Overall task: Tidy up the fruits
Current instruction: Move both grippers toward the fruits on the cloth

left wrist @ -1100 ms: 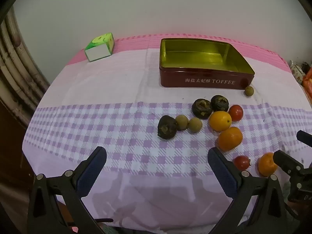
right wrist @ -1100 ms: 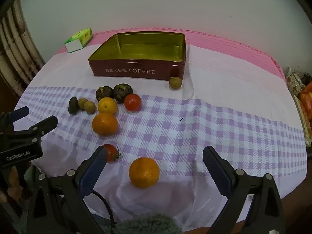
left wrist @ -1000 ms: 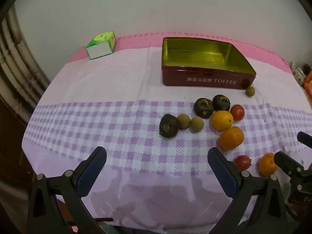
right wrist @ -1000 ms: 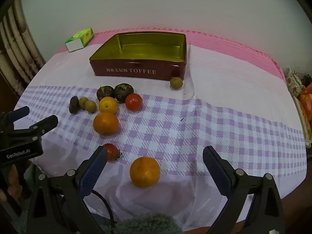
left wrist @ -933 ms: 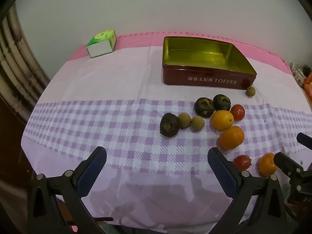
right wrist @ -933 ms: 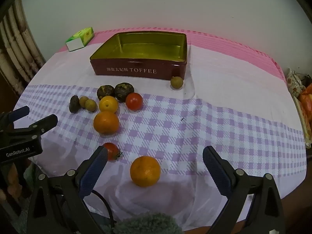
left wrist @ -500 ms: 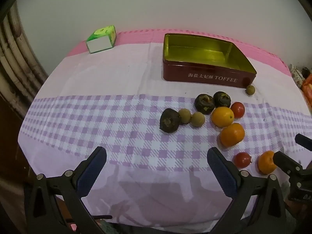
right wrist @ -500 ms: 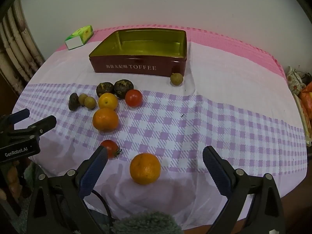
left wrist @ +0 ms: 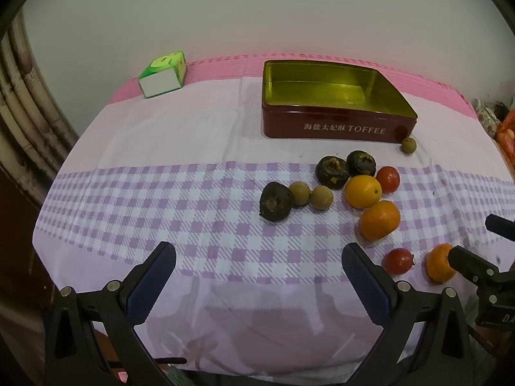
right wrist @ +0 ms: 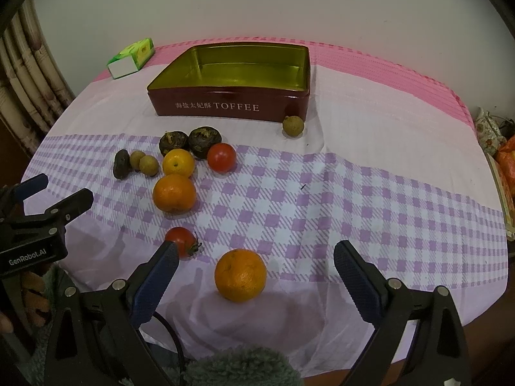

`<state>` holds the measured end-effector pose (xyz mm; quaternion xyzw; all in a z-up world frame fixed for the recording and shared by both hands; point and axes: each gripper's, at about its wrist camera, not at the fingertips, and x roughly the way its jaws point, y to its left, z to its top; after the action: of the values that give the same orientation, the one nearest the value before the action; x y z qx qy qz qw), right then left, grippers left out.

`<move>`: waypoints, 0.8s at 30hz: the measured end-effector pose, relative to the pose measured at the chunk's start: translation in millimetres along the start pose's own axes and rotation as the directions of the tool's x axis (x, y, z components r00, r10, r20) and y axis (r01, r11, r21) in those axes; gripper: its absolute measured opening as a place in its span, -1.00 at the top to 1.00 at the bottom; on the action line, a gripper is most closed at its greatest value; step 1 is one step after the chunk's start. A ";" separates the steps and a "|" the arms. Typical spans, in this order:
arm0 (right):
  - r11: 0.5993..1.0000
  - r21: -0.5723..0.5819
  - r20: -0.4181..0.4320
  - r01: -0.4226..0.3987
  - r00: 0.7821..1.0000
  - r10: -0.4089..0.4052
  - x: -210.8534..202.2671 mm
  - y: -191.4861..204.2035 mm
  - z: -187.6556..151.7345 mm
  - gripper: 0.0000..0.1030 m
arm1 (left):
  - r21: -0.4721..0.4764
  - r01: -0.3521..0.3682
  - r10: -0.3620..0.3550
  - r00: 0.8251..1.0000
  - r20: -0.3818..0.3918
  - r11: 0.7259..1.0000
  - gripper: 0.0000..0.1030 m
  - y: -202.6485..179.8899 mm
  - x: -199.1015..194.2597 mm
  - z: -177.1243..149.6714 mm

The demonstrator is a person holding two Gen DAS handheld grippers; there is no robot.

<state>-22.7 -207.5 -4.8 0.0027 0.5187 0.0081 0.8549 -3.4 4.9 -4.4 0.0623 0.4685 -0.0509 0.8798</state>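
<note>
Hovering at the lower edge of its own view, the left gripper (left wrist: 257, 276) stands with jaws spread wide and nothing between them; the right gripper (right wrist: 254, 273) is likewise spread and empty, its fingers flanking an orange (right wrist: 240, 274) at lower centre without touching it. Just left of that orange lies a small red tomato (right wrist: 182, 240), partly behind the left-hand finger. All fruit rests on the checked tablecloth (right wrist: 354, 193) — none is in the toffee tin (right wrist: 231, 80), which sits open at upper centre. A cluster lies at centre left of the right wrist view: a second orange (right wrist: 174, 193), a yellow citrus (right wrist: 178, 163) touching it, a red tomato (right wrist: 221, 157), two dark wrinkled fruits (right wrist: 190, 140), and farther left a third dark fruit (right wrist: 122, 168) beside two longans (right wrist: 145, 162). One lone longan (right wrist: 293, 125) sits against the tin's near right corner. A green box (right wrist: 131, 57) stands at upper left.
</note>
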 end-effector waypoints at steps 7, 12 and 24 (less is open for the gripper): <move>1.000 0.004 -0.011 0.000 1.000 0.000 0.4 -0.4 -0.3 -0.81 | -0.019 -0.006 0.006 1.000 -0.015 1.000 -0.98 4.3 2.7 -2.1; 1.000 0.002 -0.021 -0.004 1.000 0.004 0.7 0.1 -2.1 -0.73 | -0.029 -0.009 0.008 1.000 -0.027 1.000 -0.98 7.0 6.0 -3.5; 1.000 0.004 -0.037 -0.012 0.999 0.013 5.0 -0.3 -1.4 -0.61 | -0.032 -0.014 0.013 0.999 -0.029 0.999 -0.98 8.9 7.3 -4.9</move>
<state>-21.6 -207.8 -10.0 0.0073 0.5345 0.0126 0.8450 -2.0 14.2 -12.6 0.0520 0.4817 -0.0366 0.8741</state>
